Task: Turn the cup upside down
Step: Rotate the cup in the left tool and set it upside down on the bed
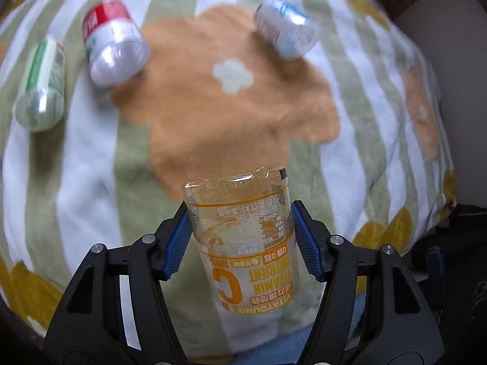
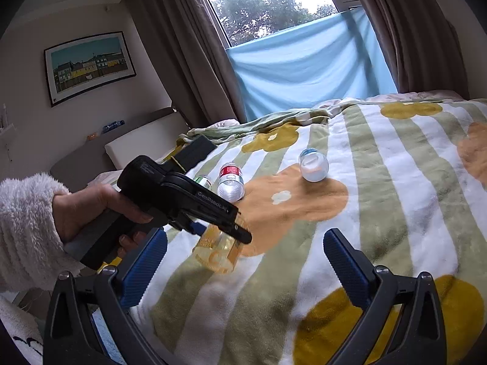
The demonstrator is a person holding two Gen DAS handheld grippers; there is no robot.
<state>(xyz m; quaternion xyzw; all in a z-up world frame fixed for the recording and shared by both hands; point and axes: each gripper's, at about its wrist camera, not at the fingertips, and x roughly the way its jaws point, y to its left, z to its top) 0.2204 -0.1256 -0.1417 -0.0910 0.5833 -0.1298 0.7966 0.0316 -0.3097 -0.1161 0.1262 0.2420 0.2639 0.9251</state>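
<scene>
A clear cup with an orange vitamin C label [image 1: 246, 243] is held between the blue pads of my left gripper [image 1: 243, 237], its print upside down and its closed base away from the camera. In the right wrist view the same cup [image 2: 219, 249] hangs low over the blanket in the left gripper [image 2: 231, 231], held by a hand in a fluffy sleeve. My right gripper [image 2: 243, 261] is open and empty, over the blanket to the right of the cup.
Three cut bottle cups lie on the striped flower blanket [image 1: 91, 182]: green-labelled [image 1: 41, 88], red-labelled [image 1: 114, 42] and blue-labelled [image 1: 286, 27]. In the right wrist view they lie beyond the held cup [image 2: 230, 182], [image 2: 313, 165]. Curtains and a window stand behind the bed.
</scene>
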